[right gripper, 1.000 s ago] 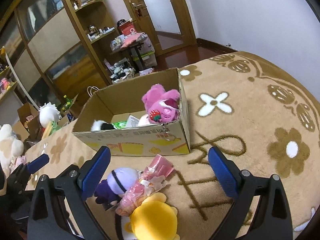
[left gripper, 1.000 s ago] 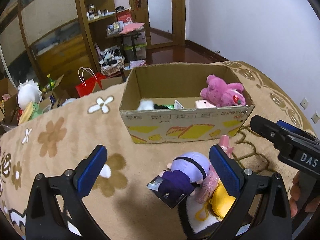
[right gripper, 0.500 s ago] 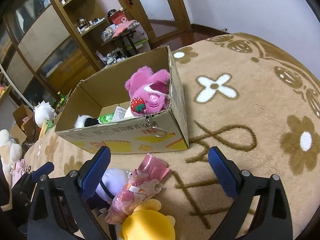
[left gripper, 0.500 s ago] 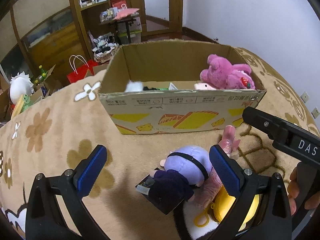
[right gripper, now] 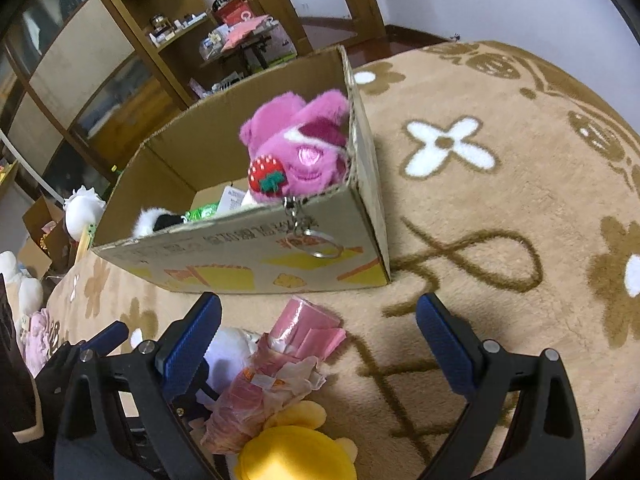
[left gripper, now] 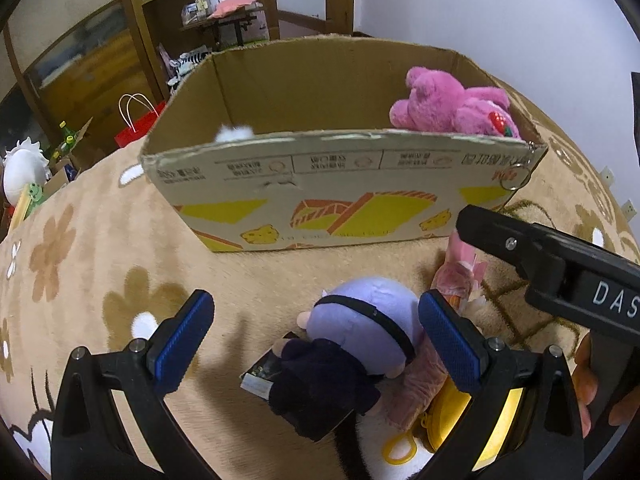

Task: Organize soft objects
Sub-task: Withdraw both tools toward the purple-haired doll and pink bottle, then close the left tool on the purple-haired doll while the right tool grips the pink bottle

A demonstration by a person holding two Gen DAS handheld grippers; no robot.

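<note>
A cardboard box [left gripper: 344, 184] [right gripper: 248, 256] stands on the flowered rug with a pink plush bear [left gripper: 452, 110] [right gripper: 300, 152] in its right end. In front of it lies a purple-haired doll [left gripper: 360, 344] in dark clothes, beside a pink wrapped toy [right gripper: 276, 372] [left gripper: 456, 280] and a yellow plush [right gripper: 296, 448] [left gripper: 492, 412]. My left gripper [left gripper: 316, 340] is open and low, its fingers on either side of the doll, not touching. My right gripper [right gripper: 320, 340] is open above the pink toy and yellow plush; its black body [left gripper: 560, 268] shows in the left wrist view.
The beige rug [right gripper: 500, 208] stretches free to the right of the box. Wooden shelves and cabinets [left gripper: 168, 20] line the far wall. A red bag [left gripper: 136, 124], cartons and white plush toys [left gripper: 22, 168] [right gripper: 82, 208] sit beyond the rug's left edge.
Both grippers have moved forward and lower toward the box and the toy pile. The doll now lies between my left fingers. Both stay open.
</note>
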